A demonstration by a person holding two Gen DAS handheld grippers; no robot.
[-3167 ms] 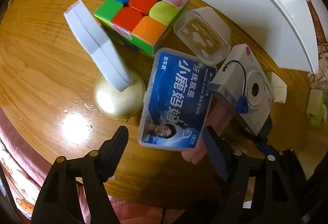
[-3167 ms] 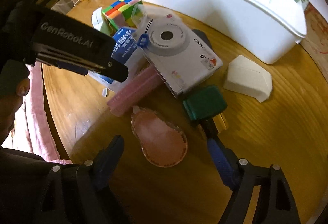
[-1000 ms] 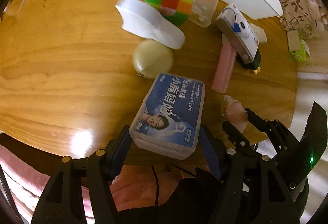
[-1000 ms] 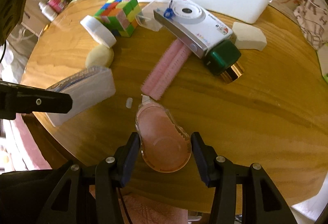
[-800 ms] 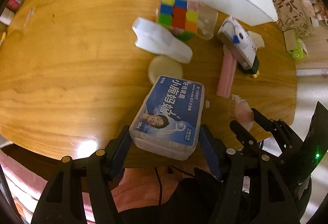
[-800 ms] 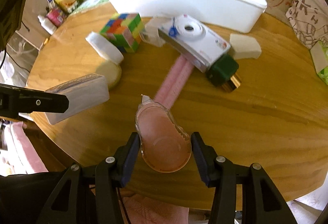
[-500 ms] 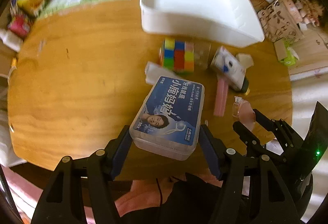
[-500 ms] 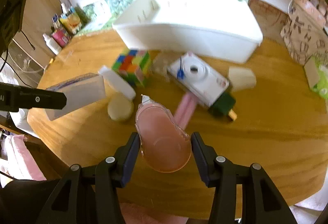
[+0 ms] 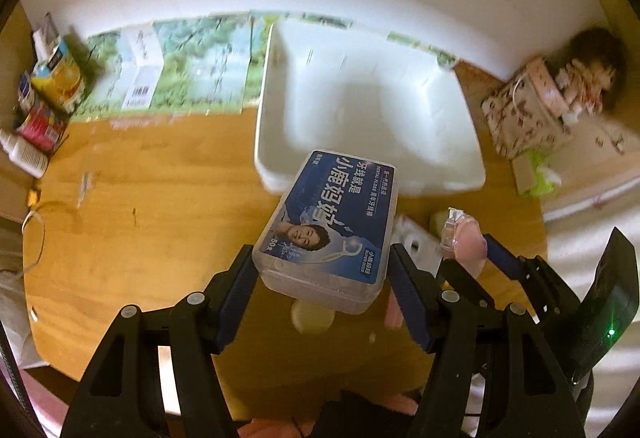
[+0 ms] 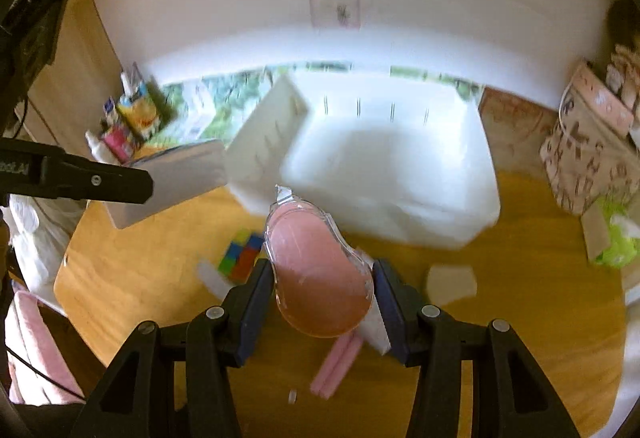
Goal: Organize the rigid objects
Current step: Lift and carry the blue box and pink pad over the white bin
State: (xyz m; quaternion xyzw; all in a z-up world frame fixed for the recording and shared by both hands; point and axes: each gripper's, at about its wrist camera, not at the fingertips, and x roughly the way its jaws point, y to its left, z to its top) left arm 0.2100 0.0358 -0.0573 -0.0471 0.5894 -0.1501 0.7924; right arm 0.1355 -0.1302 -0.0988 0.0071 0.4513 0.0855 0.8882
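Holding the dental floss box [image 9: 328, 234] clamped in the left gripper [image 9: 322, 290] and the pink clear case [image 10: 318, 274] in the right gripper [image 10: 320, 302], both aloft before the white bin [image 9: 368, 117]; smooth plastic could slip if tilted.

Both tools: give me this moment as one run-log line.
left tool: shut on floss box | right tool: shut on pink case | both above table | white bin: ahead

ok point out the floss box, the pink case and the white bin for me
floss box [image 9: 332, 222]: left wrist view, on its blue printed lid
pink case [image 10: 320, 278]: right wrist view, middle of its clear pink face
white bin [image 9: 372, 113]: left wrist view, on its bare inside floor
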